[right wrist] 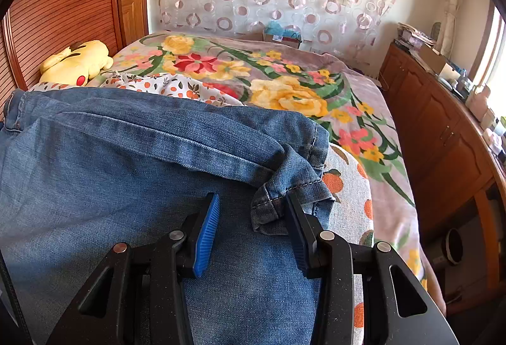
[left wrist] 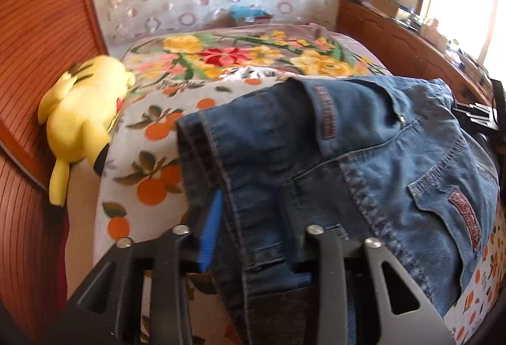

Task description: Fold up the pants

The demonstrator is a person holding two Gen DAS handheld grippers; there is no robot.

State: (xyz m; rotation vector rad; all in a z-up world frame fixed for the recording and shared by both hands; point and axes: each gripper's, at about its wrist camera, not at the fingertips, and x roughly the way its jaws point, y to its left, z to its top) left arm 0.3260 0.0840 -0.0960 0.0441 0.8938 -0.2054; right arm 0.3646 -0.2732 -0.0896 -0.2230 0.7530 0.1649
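Blue jeans lie folded on the bed, back pocket and waistband up. Denim fills the space between the jaws of my left gripper and drapes over its right finger. Only the left blue pad shows, with the cloth's edge against it, so I cannot tell whether the pads press. In the right wrist view the jeans' legs spread across the near bed. My right gripper stands open just above them, with flat denim between its pads. A crumpled hem cuff touches its right finger.
A yellow plush toy lies by the ribbed wooden headboard at the left. An orange-print sheet and a flowered blanket cover the bed. A wooden cabinet with clutter on top runs along the right, under a window.
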